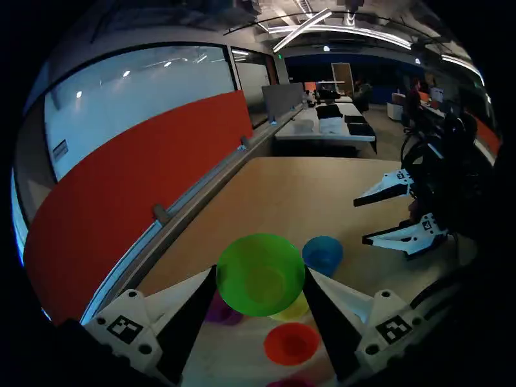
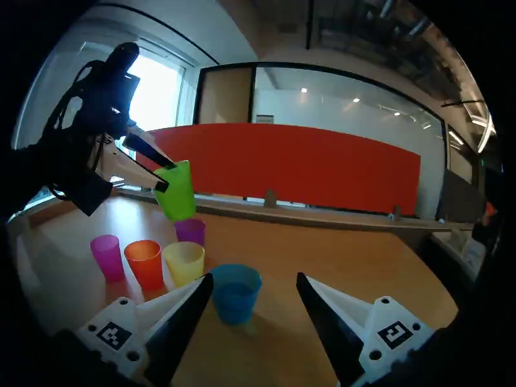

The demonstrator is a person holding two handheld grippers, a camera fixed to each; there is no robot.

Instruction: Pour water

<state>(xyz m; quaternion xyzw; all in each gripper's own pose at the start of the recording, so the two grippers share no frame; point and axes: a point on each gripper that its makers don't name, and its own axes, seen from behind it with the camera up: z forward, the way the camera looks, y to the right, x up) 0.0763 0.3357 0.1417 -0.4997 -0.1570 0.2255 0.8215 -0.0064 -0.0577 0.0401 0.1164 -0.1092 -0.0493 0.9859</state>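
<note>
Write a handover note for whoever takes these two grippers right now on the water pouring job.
Left gripper: shut on the translucent green plastic cup, held up over the cluster of coloured plastic cups.
Right gripper: open, empty, pointing at the blue plastic cup standing on the wooden table.
Done: green cup picked up; I can't tell if it holds water.
Left: the pour itself, then set the cup down.
</note>
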